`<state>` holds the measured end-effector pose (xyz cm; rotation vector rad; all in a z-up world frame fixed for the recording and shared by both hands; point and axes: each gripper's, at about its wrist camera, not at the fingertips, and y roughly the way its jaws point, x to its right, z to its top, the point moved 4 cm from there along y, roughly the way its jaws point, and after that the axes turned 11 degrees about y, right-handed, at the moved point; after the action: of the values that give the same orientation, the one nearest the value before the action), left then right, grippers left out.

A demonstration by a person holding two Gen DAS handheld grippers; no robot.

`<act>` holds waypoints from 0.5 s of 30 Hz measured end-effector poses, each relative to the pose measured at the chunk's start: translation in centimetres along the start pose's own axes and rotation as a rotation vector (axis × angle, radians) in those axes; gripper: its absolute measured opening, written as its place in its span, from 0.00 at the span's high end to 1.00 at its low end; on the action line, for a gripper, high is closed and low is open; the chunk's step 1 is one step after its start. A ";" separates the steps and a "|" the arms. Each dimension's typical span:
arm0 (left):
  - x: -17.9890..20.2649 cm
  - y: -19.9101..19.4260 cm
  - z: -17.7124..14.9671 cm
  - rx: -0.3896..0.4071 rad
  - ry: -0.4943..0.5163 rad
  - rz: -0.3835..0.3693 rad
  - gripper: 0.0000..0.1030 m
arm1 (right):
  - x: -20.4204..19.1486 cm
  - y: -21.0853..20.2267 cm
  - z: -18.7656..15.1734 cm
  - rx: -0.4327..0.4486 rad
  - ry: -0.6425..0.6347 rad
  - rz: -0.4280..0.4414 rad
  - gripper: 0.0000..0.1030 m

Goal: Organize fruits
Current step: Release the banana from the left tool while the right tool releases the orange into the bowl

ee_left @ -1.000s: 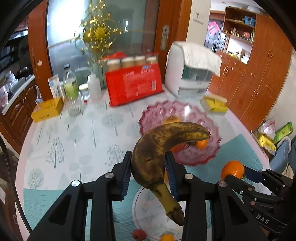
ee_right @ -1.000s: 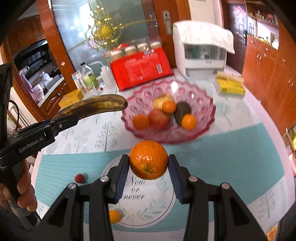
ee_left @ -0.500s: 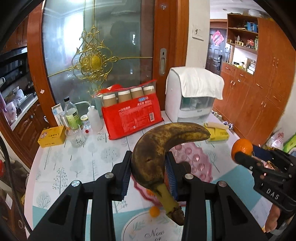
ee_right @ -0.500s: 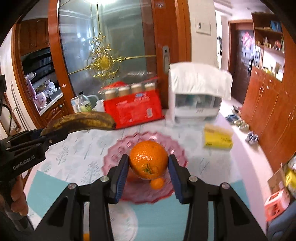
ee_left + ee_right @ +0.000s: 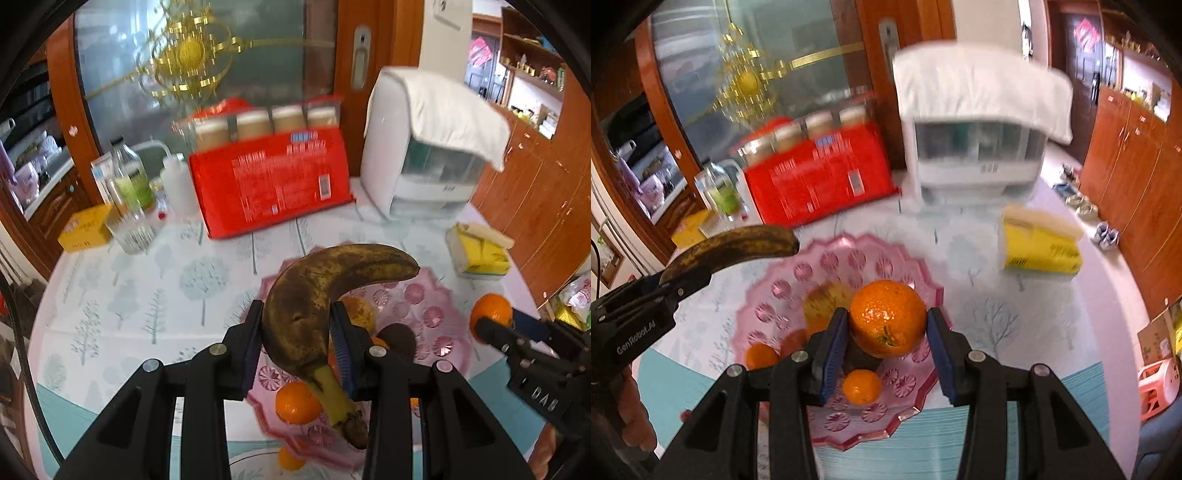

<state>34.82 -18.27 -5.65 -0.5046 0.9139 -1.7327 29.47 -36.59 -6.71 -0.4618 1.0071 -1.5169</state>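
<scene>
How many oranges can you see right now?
3 for sure. One big orange is held in the right gripper above the pink bowl. Two smaller ones lie in the bowl: one at its left, one at the front. More may be hidden.

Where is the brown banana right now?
The banana is clamped in the left tool, held in the air above the pink fruit bowl, left of the orange.
</scene>
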 end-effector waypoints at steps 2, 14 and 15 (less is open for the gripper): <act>0.3 2.0 -0.4 -0.030 0.000 0.016 0.67 | 0.2 2.1 -0.6 -0.032 -0.003 0.000 0.58; 0.3 8.4 -3.0 -0.128 -0.045 0.077 0.61 | 0.3 7.0 -3.0 -0.087 -0.056 -0.011 0.53; 0.3 8.3 -3.2 -0.131 -0.043 0.082 0.55 | 0.3 7.0 -3.1 -0.087 -0.053 -0.006 0.52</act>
<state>37.45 -18.67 -14.11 -0.5798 1.0079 -1.5896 31.20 -35.41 -14.06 -0.5645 1.0341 -1.4631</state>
